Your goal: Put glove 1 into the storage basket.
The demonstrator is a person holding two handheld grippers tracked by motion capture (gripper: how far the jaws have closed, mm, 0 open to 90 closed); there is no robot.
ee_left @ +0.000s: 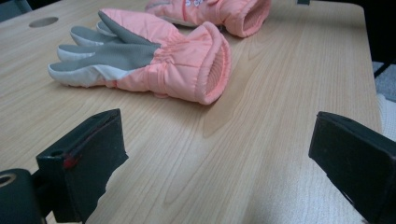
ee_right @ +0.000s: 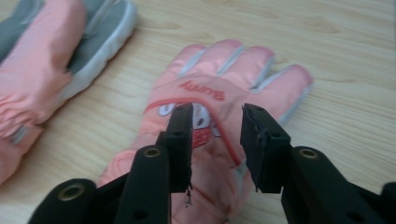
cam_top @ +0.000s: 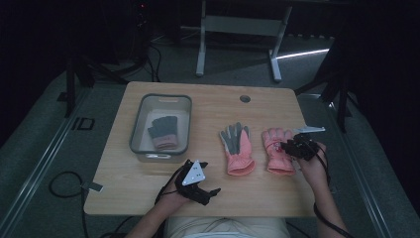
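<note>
A padded pink glove [ee_right: 219,121] lies back up on the table [cam_top: 148,183], beside its mate [cam_top: 238,146]. It looks soft, light and squashy; the thick cuff offers the best hold. The right gripper [ee_right: 215,128] hovers low over it, jaws partly apart, gripping nothing. The left gripper [cam_top: 205,193] rests nearby, jaws wide.

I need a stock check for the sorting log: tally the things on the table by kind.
Pink winter gloves: 2, one palm up, one back up
Dark knit glove: 1, lying in the bin
Grey plastic bin: 1
Total: 4
</note>
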